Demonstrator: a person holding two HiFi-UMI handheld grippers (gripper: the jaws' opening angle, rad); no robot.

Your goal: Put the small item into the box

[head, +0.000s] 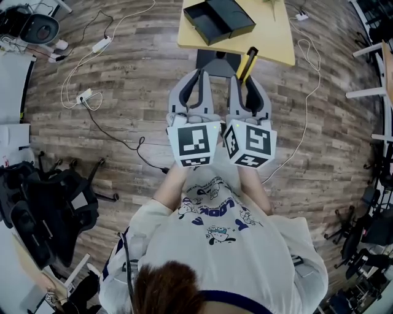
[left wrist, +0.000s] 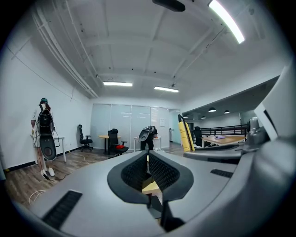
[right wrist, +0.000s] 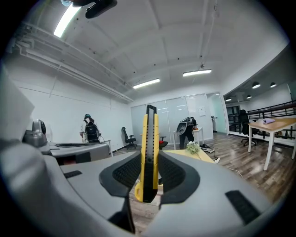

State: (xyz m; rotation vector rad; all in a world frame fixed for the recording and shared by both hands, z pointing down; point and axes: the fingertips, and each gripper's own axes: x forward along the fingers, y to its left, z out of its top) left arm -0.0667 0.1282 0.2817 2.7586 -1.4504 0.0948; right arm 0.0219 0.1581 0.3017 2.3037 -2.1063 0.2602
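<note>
A yellow and black utility knife (head: 248, 64) stands upright between the pads of my right gripper (head: 244, 78), which is shut on it. In the right gripper view the knife (right wrist: 149, 152) rises well above the jaws of the right gripper (right wrist: 149, 163). My left gripper (head: 201, 73) is beside it, held close in front of the person's chest, jaws together with nothing between them; its pads meet in the left gripper view (left wrist: 148, 159). An open black box (head: 218, 18) lies on a light wooden table (head: 270, 43) just beyond both grippers.
White cables and power strips (head: 92, 95) trail over the wooden floor at left, and a cable (head: 310, 61) runs right of the table. Black office chairs (head: 55, 202) crowd the left edge. A person with a backpack (left wrist: 44, 134) stands far off.
</note>
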